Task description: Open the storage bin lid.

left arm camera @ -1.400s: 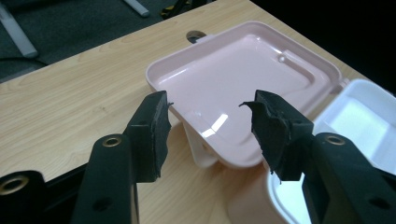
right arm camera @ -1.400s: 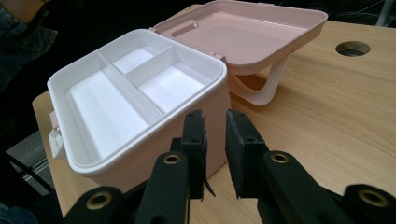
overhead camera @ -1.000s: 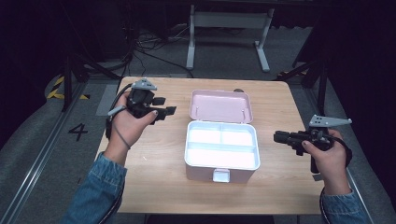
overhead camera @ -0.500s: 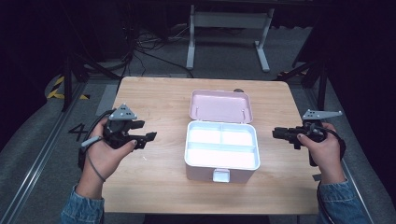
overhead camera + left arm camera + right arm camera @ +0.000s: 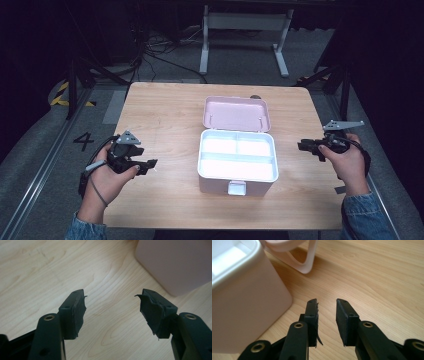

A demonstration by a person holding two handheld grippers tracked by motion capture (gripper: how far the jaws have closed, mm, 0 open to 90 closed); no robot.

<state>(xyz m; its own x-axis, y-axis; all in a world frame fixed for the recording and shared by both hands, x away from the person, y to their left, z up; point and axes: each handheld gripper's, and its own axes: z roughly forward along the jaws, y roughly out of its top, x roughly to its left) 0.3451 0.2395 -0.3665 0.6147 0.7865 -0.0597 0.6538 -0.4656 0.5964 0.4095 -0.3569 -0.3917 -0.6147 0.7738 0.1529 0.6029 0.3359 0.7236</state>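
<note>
The box (image 5: pixel 237 156) lay open between both grippers. The left gripper (image 5: pixel 111 308) gaped wide, empty; the right gripper (image 5: pixel 326 315) stood slightly parted, empty, its view revealing the box's handle (image 5: pixel 308 258).

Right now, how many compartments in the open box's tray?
3, all empty, in the box: two side by side at the back, near the lid, left one and right one, plus one long one across the front.
</note>
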